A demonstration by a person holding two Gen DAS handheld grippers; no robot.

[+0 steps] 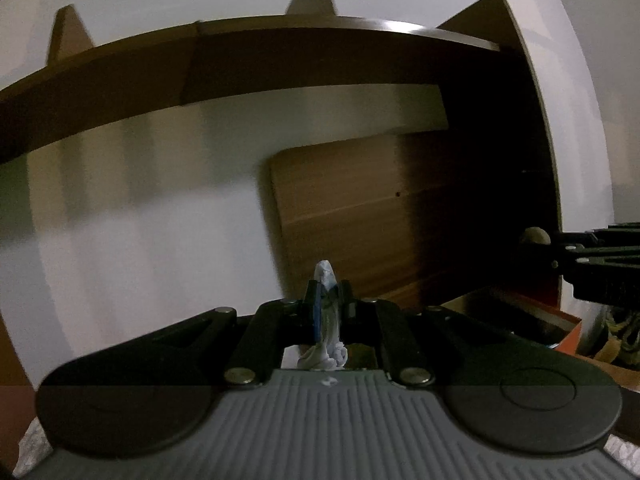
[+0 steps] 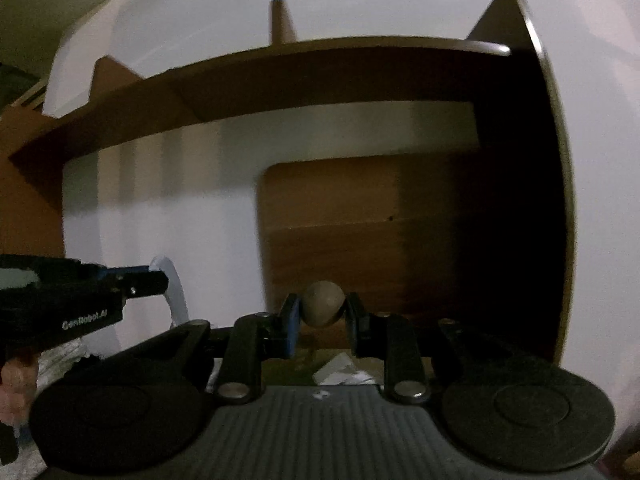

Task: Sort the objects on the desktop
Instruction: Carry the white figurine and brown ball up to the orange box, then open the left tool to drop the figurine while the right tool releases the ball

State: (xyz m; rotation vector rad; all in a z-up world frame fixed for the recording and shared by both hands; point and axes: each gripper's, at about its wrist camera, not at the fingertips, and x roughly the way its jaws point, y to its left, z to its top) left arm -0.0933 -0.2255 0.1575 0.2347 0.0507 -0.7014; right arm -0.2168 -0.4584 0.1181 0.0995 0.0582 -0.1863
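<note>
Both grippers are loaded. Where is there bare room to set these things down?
The wooden shelf top looks bare between its upright dividers. Beneath it, the view is open up to the wooden panel. Low right, the orange box corner is crowded, and papers lie under the right gripper.

Only legible text: white "GenRobot.AI" printed on the black body of the left gripper [image 2: 158, 280], left of the wooden shelf [image 2: 320, 64].
</note>
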